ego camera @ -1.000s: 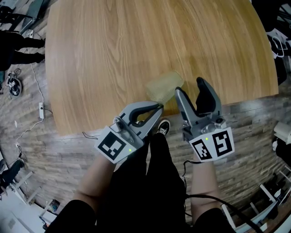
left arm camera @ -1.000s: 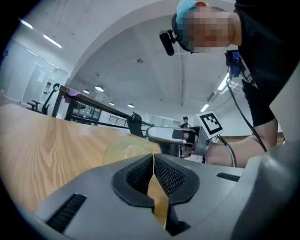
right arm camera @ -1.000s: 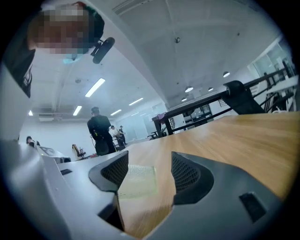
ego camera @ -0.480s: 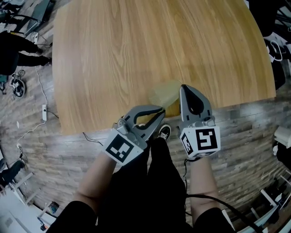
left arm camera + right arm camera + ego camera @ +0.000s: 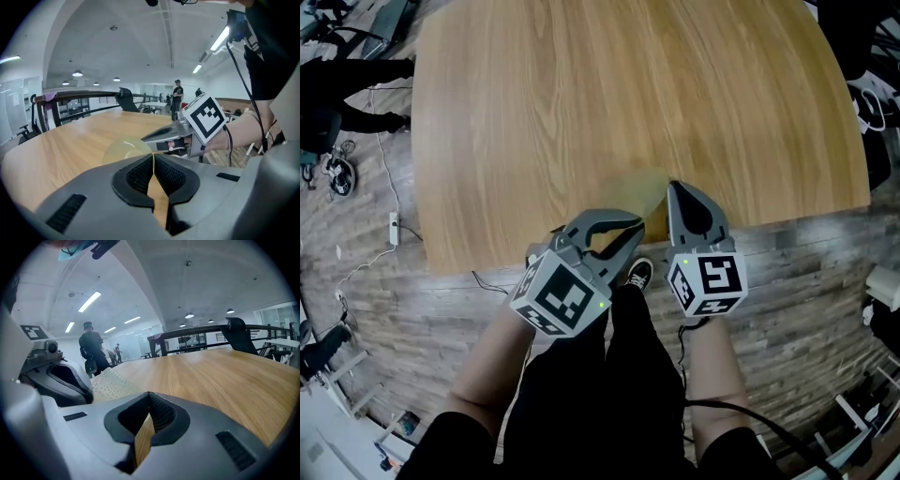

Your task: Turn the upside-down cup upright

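Yellowish cup (image 5: 641,190) at table's (image 5: 581,94) near edge, left gripper (image 5: 630,226) and right gripper (image 5: 674,187) beside it.

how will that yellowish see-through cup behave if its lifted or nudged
The cup looks thin and translucent, so it is probably light and apt to flex under a squeeze. Round-walled and close to the near edge of the table, it might roll or skid off if pushed.

A pale wooden bench (image 5: 581,112) stands on a grey plank floor (image 5: 806,281) strewn with cables, beneath a white vaulted ceiling (image 5: 140,37) with strip lights (image 5: 220,38)
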`<state>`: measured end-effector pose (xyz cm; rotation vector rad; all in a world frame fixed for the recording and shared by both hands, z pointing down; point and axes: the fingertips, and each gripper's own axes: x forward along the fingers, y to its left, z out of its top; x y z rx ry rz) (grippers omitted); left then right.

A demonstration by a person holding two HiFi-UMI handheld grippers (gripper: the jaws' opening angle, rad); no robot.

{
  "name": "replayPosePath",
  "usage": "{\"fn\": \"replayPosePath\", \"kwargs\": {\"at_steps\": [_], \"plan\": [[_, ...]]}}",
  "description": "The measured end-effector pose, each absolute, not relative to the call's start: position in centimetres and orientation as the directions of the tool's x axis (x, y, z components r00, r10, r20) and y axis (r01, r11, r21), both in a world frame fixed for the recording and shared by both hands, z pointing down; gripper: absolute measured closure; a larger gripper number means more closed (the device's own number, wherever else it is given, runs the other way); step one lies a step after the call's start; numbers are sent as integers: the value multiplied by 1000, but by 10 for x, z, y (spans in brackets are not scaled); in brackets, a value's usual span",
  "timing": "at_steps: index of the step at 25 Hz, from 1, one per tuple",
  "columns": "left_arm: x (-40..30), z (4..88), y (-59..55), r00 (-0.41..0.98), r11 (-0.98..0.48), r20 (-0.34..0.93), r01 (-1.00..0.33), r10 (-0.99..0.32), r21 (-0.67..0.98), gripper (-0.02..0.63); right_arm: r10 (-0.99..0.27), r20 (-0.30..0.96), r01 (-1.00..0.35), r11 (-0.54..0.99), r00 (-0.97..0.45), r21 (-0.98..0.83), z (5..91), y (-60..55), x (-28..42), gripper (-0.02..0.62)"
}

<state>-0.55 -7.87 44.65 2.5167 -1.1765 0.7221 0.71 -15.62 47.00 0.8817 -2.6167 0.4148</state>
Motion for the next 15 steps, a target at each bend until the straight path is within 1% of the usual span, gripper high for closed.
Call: {"fn": "replayPosePath", "kwargs": {"at_steps": [6,12,15], "plan": [[-3,444,-86,513,-645,652,-763,-558,49,589,-498,447,-623,759,-743,-190,480,-156,7,581],[3,442,-93,474,-697,773,-715,-422,57,589,-472,483,-618,760,-738,-201,485,-159,6,581],[6,444,-97,461,-712,806,-698,-370,73,589,-459,499,-614,763,-735,-202,488,-162,7,581]]}}
